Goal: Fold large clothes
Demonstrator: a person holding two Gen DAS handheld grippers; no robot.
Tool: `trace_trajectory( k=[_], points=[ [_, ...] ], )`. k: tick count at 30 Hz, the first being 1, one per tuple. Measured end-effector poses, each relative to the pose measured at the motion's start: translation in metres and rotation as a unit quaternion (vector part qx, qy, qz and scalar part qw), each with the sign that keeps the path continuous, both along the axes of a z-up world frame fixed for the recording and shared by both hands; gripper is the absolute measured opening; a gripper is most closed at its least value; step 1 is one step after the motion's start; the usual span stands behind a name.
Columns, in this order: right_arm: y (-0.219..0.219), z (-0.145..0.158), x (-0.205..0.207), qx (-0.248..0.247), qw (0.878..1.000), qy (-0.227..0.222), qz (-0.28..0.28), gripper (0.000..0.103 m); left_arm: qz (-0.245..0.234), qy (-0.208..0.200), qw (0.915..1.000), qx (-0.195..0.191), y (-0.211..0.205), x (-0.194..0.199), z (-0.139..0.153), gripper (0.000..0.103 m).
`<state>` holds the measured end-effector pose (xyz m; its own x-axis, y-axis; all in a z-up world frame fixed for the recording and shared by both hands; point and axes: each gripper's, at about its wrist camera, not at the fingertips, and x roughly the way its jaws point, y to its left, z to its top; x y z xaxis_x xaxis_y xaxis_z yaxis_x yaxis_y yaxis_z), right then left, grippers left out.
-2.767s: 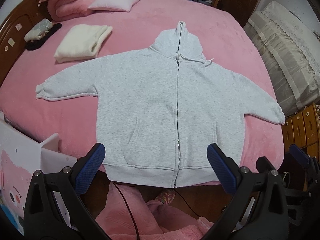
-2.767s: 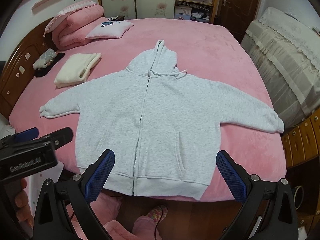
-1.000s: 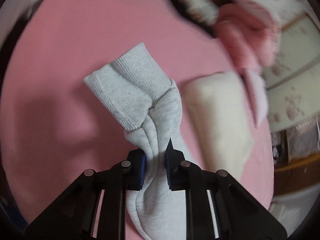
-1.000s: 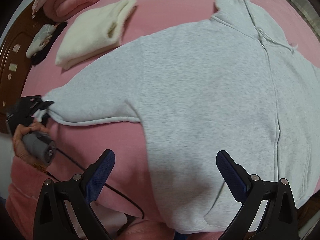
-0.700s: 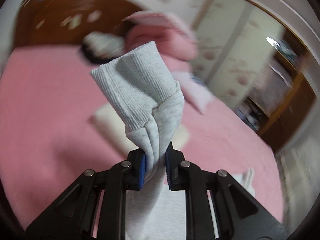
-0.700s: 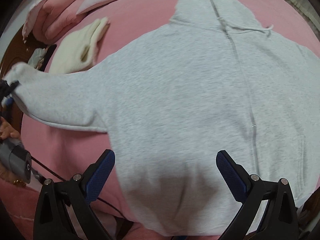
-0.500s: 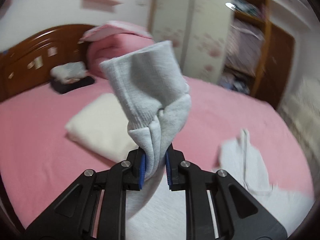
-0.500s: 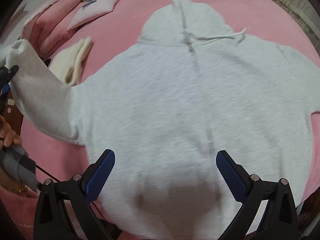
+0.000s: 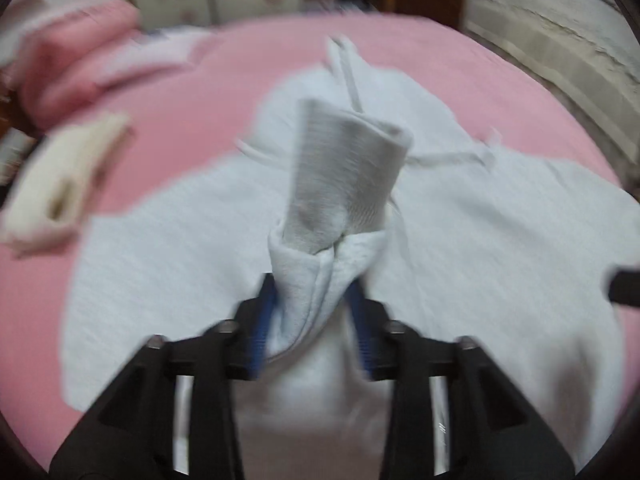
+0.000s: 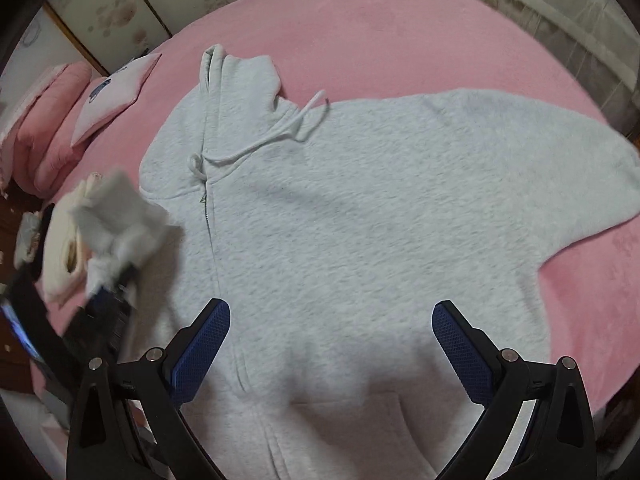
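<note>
The left gripper (image 9: 312, 332) is opening with the grey hoodie (image 10: 360, 220) sleeve cuff (image 9: 348, 176) between its jaws above the spread body, while the right gripper (image 10: 332, 344) hovers wide and empty over the hoodie's front

surface: a wide bed covered in a pink plush blanket (image 10: 400, 28) is carrying everything
centre: a light grey zip-front hooded sweatshirt (image 10: 360, 220) is lying spread flat, front up
left side: a folded cream fleece garment (image 10: 60, 248) is resting just beside the sweatshirt
head end: a pale square cushion (image 10: 116, 96) and rolled pink bedding (image 10: 48, 120) are sitting together
</note>
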<state>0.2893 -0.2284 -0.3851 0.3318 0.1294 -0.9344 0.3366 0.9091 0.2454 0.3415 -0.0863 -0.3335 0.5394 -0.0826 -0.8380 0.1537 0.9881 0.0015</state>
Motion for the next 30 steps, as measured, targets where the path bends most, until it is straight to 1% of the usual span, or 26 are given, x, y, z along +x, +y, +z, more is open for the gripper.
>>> trace_trajectory(
  k=[1, 2, 5, 6, 7, 8, 9, 11, 12, 13, 14, 15, 16, 17, 18, 19, 20, 22, 24, 25, 26, 27, 30],
  points=[
    [0.004, -0.005, 0.003, 0.018, 1.0, 0.004, 0.001, 0.103, -0.012, 0.024, 0.9994, -0.023, -0.007, -0.001, -0.009, 0.072],
    [0.005, -0.012, 0.008, 0.047, 0.999, 0.009, 0.002, 0.103, -0.017, 0.045, 0.9978, -0.045, -0.01, -0.001, -0.015, 0.086],
    [0.021, -0.034, 0.019, 0.129, 0.991, 0.028, 0.001, 0.103, -0.005, 0.089, 0.9933, -0.073, -0.004, -0.009, -0.028, 0.088],
    [0.029, -0.041, 0.023, 0.148, 0.988, 0.039, 0.006, 0.103, 0.002, 0.096, 0.9924, -0.077, 0.014, -0.003, -0.022, 0.088],
    [0.038, -0.048, 0.027, 0.16, 0.986, 0.047, 0.012, 0.103, 0.012, 0.103, 0.9913, -0.082, 0.027, -0.003, -0.021, 0.088],
    [0.046, -0.053, 0.032, 0.173, 0.983, 0.052, 0.02, 0.103, 0.021, 0.106, 0.9909, -0.081, 0.045, 0.0, -0.012, 0.088],
    [0.055, -0.056, 0.037, 0.182, 0.981, 0.052, 0.029, 0.103, 0.039, 0.106, 0.9909, -0.074, 0.056, -0.004, -0.009, 0.088],
    [0.069, -0.065, 0.048, 0.187, 0.98, 0.056, 0.043, 0.103, 0.075, 0.099, 0.9902, -0.064, 0.076, -0.007, -0.004, 0.088],
    [0.074, -0.072, 0.054, 0.185, 0.98, 0.063, 0.046, 0.102, 0.106, 0.093, 0.9883, -0.059, 0.094, -0.009, -0.003, 0.088],
    [0.079, -0.077, 0.058, 0.184, 0.979, 0.072, 0.046, 0.097, 0.124, 0.091, 0.9867, -0.053, 0.105, -0.005, 0.002, 0.088],
    [0.085, -0.085, 0.063, 0.189, 0.977, 0.085, 0.043, 0.088, 0.146, 0.089, 0.9842, -0.047, 0.117, -0.005, 0.003, 0.088],
    [0.089, -0.093, 0.067, 0.196, 0.975, 0.094, 0.035, 0.081, 0.182, 0.086, 0.9788, -0.037, 0.137, -0.003, 0.003, 0.088],
    [0.09, -0.099, 0.069, 0.193, 0.976, 0.101, 0.029, 0.069, 0.194, 0.084, 0.9767, -0.034, 0.144, -0.005, 0.006, 0.088],
    [0.093, -0.103, 0.071, 0.185, 0.977, 0.102, 0.024, 0.05, 0.219, 0.081, 0.9719, -0.03, 0.163, -0.005, 0.01, 0.088],
    [0.097, -0.105, 0.073, 0.19, 0.976, 0.097, 0.03, 0.042, 0.237, 0.079, 0.9679, -0.029, 0.175, -0.002, 0.008, 0.088],
    [0.1, -0.103, 0.075, 0.202, 0.975, 0.088, 0.038, 0.02, 0.252, 0.078, 0.9642, -0.028, 0.188, 0.003, 0.006, 0.088],
    [0.103, -0.096, 0.076, 0.2, 0.976, 0.073, 0.045, 0.016, 0.265, 0.076, 0.9611, -0.024, 0.199, 0.009, 0.005, 0.088],
    [0.108, -0.079, 0.076, 0.181, 0.98, 0.042, 0.068, 0.014, 0.279, 0.071, 0.9573, -0.019, 0.209, 0.02, 0.001, 0.088],
    [0.107, -0.055, 0.071, 0.182, 0.981, 0.004, 0.073, 0.014, 0.298, 0.066, 0.9521, -0.017, 0.22, 0.033, -0.001, 0.088],
    [0.105, -0.045, 0.07, 0.186, 0.98, -0.007, 0.072, 0.014, 0.301, 0.066, 0.9511, -0.017, 0.222, 0.035, -0.001, 0.088],
    [0.101, -0.034, 0.066, 0.184, 0.98, -0.02, 0.068, 0.014, 0.304, 0.067, 0.9502, -0.018, 0.223, 0.041, -0.002, 0.088],
    [0.098, -0.024, 0.062, 0.17, 0.983, -0.031, 0.063, 0.014, 0.303, 0.067, 0.9506, -0.019, 0.223, 0.045, -0.001, 0.088],
    [0.08, -0.007, 0.05, 0.119, 0.991, -0.04, 0.047, 0.014, 0.291, 0.073, 0.9536, -0.018, 0.222, 0.048, -0.001, 0.088]
  ],
)
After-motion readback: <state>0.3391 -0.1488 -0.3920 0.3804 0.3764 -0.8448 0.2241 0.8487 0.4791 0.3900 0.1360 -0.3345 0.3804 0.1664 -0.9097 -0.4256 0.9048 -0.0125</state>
